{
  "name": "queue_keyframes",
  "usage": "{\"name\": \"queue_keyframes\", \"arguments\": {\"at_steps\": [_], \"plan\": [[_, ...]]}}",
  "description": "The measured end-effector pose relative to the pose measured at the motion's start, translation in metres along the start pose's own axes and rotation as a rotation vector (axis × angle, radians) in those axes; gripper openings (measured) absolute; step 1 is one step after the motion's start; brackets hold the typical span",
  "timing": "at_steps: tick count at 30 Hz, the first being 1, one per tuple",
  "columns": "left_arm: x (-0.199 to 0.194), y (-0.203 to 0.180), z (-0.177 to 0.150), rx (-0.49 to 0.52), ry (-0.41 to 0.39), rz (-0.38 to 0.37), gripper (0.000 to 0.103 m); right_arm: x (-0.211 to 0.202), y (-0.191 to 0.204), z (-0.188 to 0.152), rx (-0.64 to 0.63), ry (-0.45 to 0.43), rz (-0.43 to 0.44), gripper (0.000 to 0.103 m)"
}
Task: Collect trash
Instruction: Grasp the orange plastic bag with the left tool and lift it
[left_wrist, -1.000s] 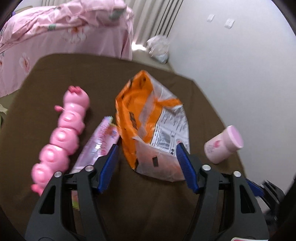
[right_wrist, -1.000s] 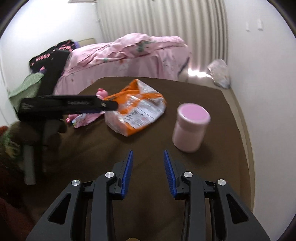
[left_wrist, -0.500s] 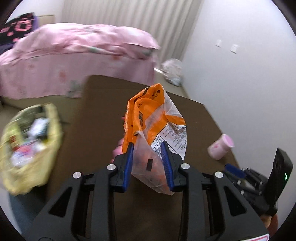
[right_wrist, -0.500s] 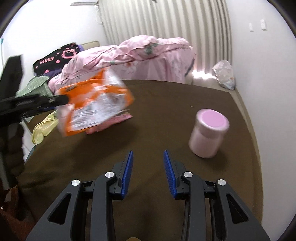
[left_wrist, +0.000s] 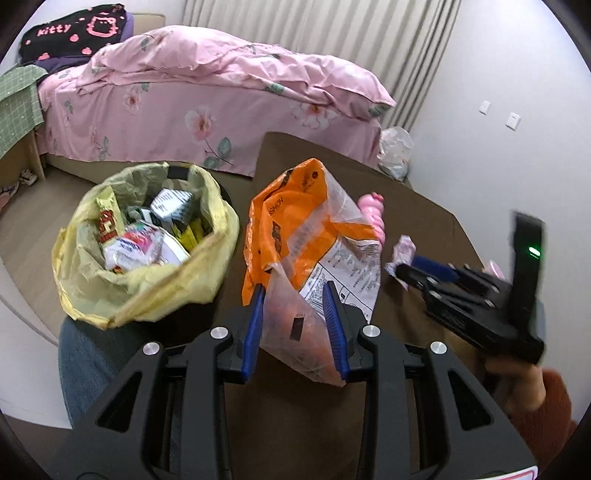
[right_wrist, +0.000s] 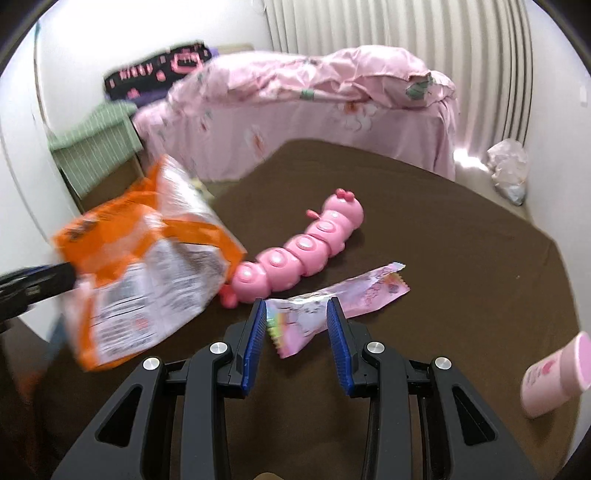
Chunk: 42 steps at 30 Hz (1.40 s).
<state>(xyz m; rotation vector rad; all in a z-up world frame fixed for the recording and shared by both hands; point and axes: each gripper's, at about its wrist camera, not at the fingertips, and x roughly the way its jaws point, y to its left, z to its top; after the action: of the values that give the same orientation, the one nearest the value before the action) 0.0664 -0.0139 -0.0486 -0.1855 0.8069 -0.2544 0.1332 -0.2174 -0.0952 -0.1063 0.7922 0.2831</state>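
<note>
My left gripper (left_wrist: 295, 295) is shut on an orange and clear snack bag (left_wrist: 314, 236) and holds it in the air near the table's left edge, next to a bin lined with a yellow bag (left_wrist: 144, 243) full of wrappers. The bag also shows blurred at the left of the right wrist view (right_wrist: 144, 266). My right gripper (right_wrist: 297, 308) is open just above a pink candy wrapper (right_wrist: 332, 299) lying flat on the brown table (right_wrist: 443, 258). The wrapper's near end lies between its fingers.
A pink caterpillar toy (right_wrist: 299, 251) lies just beyond the wrapper. A pink lidded jar (right_wrist: 554, 373) lies at the table's right edge. A pink bed (left_wrist: 207, 92) stands behind the table, and a white plastic bag (right_wrist: 509, 170) sits on the floor by the wall.
My left gripper closed on the snack bag, lifted it off the table and carried it left toward the bin. My right gripper swung left from the jar to the pink wrapper.
</note>
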Motion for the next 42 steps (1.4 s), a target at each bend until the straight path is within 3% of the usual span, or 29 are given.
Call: {"name": "queue_keyframes", "arguments": {"at_steps": [3, 5, 7, 9, 14, 19, 23, 26, 31, 34, 38, 42], "plan": [[-0.002, -0.009, -0.008, 0.026, 0.011, -0.036, 0.03, -0.007, -0.009, -0.013, -0.053, 0.013, -0.09, 0.032], [0.0, -0.013, -0.009, 0.032, 0.018, -0.052, 0.03, -0.017, -0.021, -0.026, -0.089, 0.012, -0.213, 0.032], [0.004, -0.016, -0.01, 0.026, 0.023, -0.069, 0.03, -0.027, -0.035, -0.035, -0.073, 0.007, -0.259, 0.032], [0.005, -0.018, -0.011, 0.023, 0.02, -0.066, 0.03, -0.036, -0.047, -0.039, -0.025, -0.003, -0.228, 0.032], [0.006, -0.016, -0.012, 0.045, 0.02, -0.007, 0.03, -0.041, -0.048, -0.031, 0.095, -0.036, -0.044, 0.032], [0.007, -0.013, -0.016, 0.05, 0.039, 0.0, 0.03, -0.014, -0.009, 0.001, -0.02, -0.045, -0.037, 0.032], [0.007, -0.012, -0.018, 0.049, 0.048, -0.01, 0.03, 0.004, 0.003, 0.011, -0.098, 0.004, -0.001, 0.032], [0.009, -0.012, -0.019, 0.047, 0.059, -0.017, 0.03, 0.003, 0.001, 0.005, -0.145, 0.027, -0.046, 0.032], [0.012, -0.015, -0.021, 0.046, 0.07, -0.051, 0.032, -0.015, -0.027, -0.02, -0.184, 0.041, -0.214, 0.032], [0.012, -0.016, -0.02, 0.042, 0.068, -0.069, 0.032, -0.029, -0.049, -0.029, -0.107, 0.024, -0.231, 0.032], [0.011, -0.014, -0.017, 0.023, 0.048, -0.062, 0.034, -0.039, -0.062, -0.027, 0.114, -0.036, -0.044, 0.032], [0.008, -0.009, -0.015, 0.013, 0.033, -0.046, 0.035, -0.015, -0.064, -0.016, 0.386, -0.045, 0.09, 0.033]]}}
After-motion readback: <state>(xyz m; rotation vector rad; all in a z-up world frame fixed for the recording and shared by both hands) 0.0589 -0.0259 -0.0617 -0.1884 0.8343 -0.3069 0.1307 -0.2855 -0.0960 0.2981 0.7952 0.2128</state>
